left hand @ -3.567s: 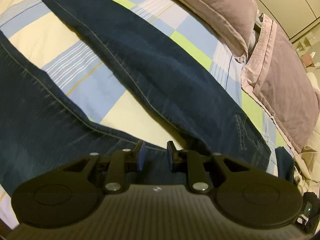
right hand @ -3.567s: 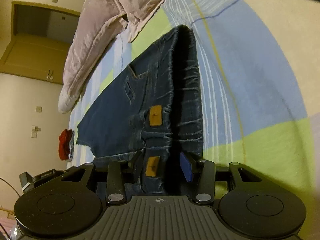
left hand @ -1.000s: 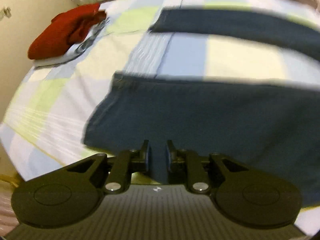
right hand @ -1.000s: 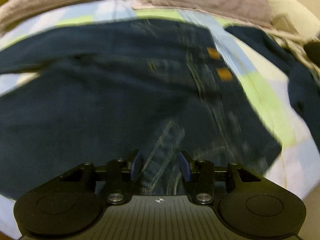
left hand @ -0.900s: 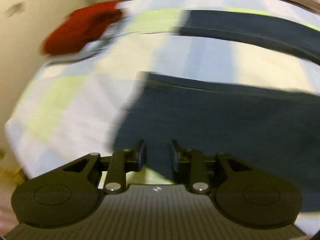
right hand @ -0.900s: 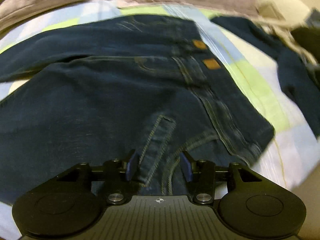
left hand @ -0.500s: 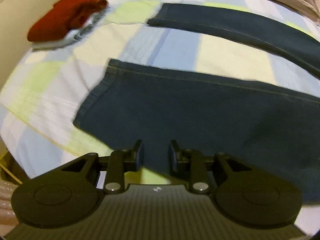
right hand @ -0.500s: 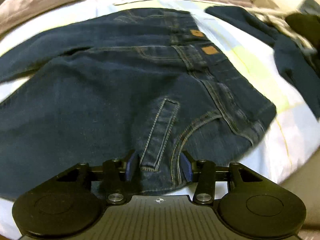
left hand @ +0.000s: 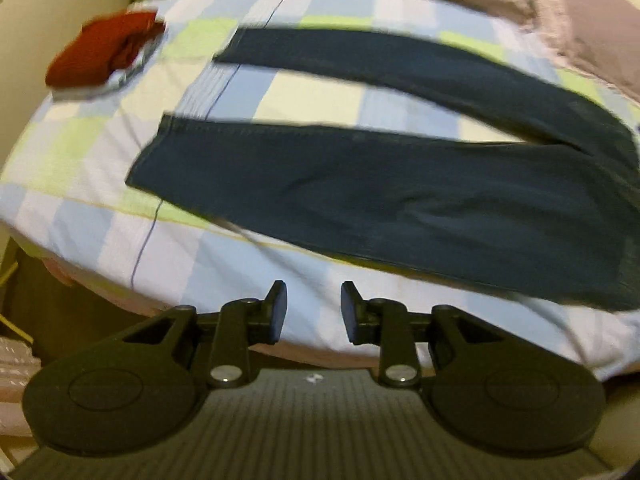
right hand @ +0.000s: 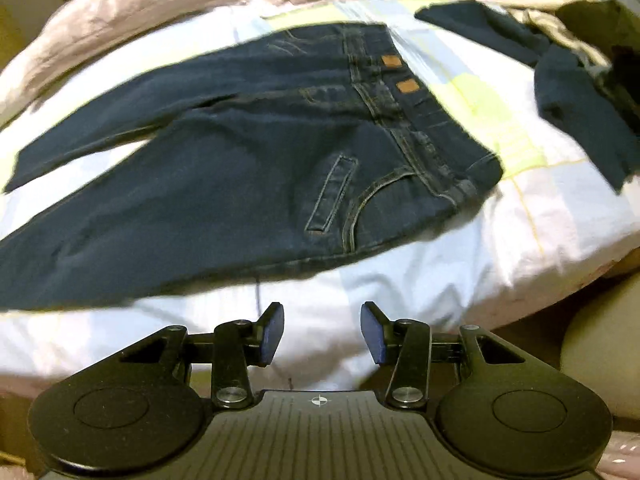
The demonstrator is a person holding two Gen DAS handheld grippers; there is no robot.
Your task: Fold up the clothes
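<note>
Jeans (right hand: 240, 168) lie flat on the bed (right hand: 440, 280), legs spread apart.
Both grippers, left (left hand: 313, 312) and right (right hand: 322, 334), hang empty with jaws apart; grabbing one layer could bunch the jeans.

jeans (right hand: 248, 168): dark blue, flat on the bed
legs: spread apart
waist: near the bed's edge, two brown patches
</note>
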